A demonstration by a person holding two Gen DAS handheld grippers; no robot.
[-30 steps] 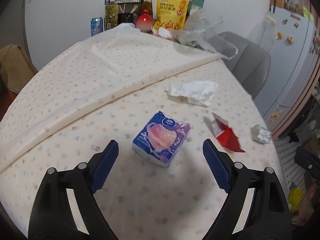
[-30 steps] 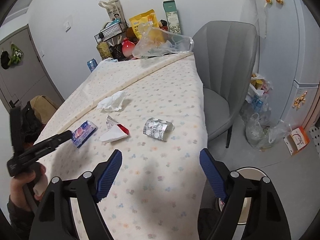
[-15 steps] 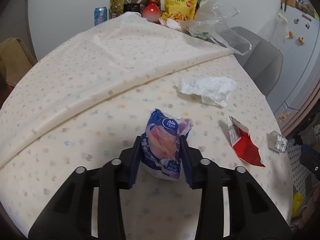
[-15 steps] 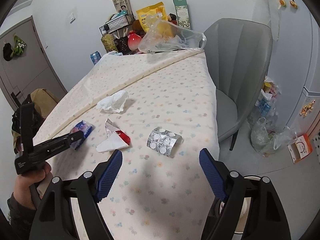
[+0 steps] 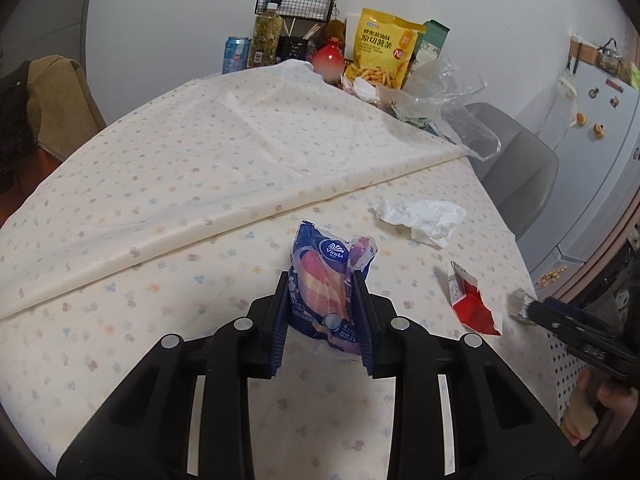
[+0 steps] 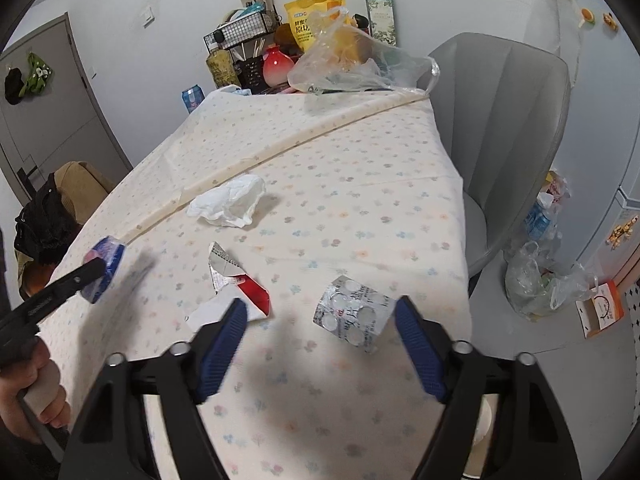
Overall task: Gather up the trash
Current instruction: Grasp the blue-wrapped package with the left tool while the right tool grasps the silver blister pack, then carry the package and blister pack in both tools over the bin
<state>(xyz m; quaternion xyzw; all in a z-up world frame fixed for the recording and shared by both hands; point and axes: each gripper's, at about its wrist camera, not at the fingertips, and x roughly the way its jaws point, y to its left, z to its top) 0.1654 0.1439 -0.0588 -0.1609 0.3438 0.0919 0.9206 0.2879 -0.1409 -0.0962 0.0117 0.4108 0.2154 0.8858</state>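
Four Scraps on the Cloth, One Already Pinched

Four pieces of litter show against the flowered tablecloth. The left gripper has its blue pads squeezed against both sides of the blue tissue packet, crumpling it, and its jaws are closing further. Taking the red-and-white torn carton as landmark: the packet sits to its left, the crumpled white tissue lies beyond it toward the fold in the cloth, and the silver blister pack lies just to its right, near the table edge. The right gripper hovers with its fingers apart and closing, the blister pack between them, not yet touched by either pad. A grey chair stands past the table's right edge.
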